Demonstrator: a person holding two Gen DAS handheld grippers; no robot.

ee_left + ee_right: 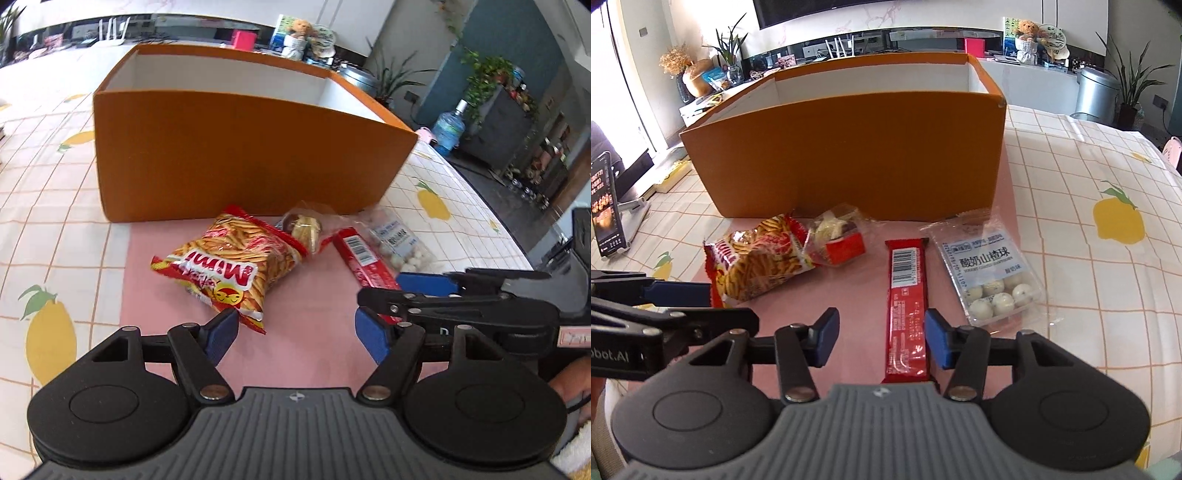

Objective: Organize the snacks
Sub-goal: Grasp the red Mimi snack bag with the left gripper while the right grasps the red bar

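An open orange box (236,158) (857,155) stands on the table. In front of it on a pink mat (310,325) lie a red noodle-snack bag (232,266) (757,262), a clear wrapped candy pack (306,225) (838,236), a red chocolate bar (364,262) (907,306) and a clear pack of white balls (402,247) (993,277). My left gripper (295,336) is open and empty, just short of the snack bag. My right gripper (881,334) is open with the chocolate bar lying between its fingers, against the right pad; it also shows in the left wrist view (424,291).
The table wears a white checked cloth with yellow lemons (1119,221). A phone on a stand (605,210) sits at the far left. A shelf with a teddy bear (1027,33) and plants runs behind the table. The table edge drops off at the right (491,206).
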